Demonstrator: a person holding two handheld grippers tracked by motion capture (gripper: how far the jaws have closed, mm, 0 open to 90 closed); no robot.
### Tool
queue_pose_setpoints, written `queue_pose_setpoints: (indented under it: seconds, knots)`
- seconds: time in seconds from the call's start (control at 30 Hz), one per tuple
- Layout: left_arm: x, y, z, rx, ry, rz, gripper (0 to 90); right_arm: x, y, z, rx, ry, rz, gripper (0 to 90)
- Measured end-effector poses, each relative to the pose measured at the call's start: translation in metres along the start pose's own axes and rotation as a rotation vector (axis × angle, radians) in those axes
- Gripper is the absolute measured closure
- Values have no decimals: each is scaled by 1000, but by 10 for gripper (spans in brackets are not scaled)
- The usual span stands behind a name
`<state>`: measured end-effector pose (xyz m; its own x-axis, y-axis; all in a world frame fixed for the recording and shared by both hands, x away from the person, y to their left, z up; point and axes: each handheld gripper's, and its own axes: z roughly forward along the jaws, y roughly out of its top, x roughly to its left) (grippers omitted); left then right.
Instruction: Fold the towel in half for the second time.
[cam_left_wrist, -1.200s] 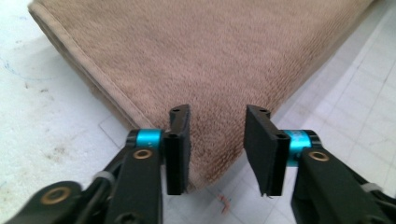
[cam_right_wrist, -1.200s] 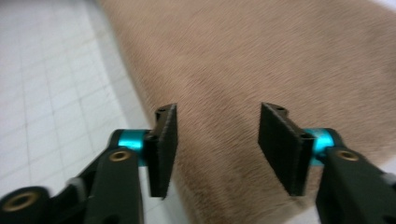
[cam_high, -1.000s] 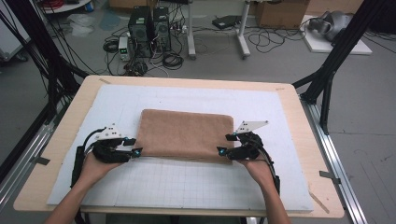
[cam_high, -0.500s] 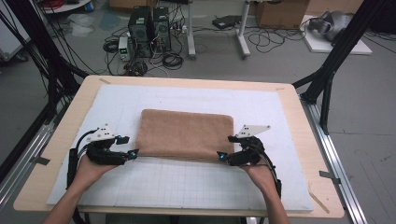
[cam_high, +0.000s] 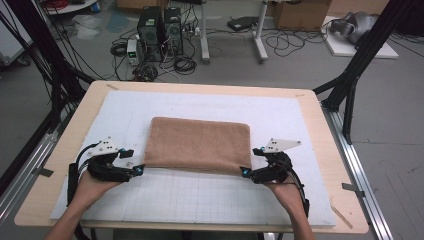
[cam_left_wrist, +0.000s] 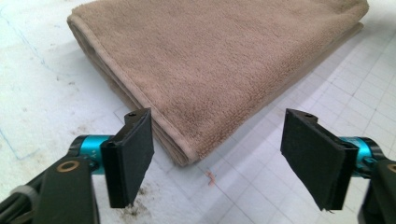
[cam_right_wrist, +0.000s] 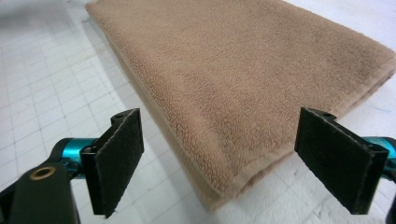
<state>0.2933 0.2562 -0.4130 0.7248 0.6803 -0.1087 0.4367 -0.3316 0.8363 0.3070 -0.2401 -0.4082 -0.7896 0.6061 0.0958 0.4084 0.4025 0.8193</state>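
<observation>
The folded towel (cam_high: 199, 145) lies released ahead of both grippers. Left gripper (cam_left_wrist: 217, 156) and right gripper (cam_right_wrist: 219, 161) have just been opening, jaws spread, nothing pinched; straight withdrawal is advised.

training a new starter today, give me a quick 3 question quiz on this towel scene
1. True or false: the brown towel lies folded flat on the white mat.
2. Is the left claw gripping the towel? A yes, B no, its pads stand open and apart from the towel corner.
3. Which towel corner lies in front of the right claw, near or far?

Key: 1 true. 2 B. 3 the near right corner.
</observation>
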Motion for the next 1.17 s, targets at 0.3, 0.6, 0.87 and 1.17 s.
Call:
queue_pose_setpoints:
  seconds: [0.3, 0.6, 0.87, 1.17]
  knots:
    - [-7, -7, -10, -3, 12, 10, 209, 4, -7, -16, -14, -21, -14, 123]
    - [-11, -14, -17, -18, 16, -5, 204, 4, -18, -28, -15, -30, 9, 119]
    - [-14, -18, -24, -24, 21, -5, 204, 7, -25, -35, -18, -37, 23, 119]
    - [-21, -20, -27, -28, 29, -1, 204, 9, -32, -39, -19, -41, 28, 119]
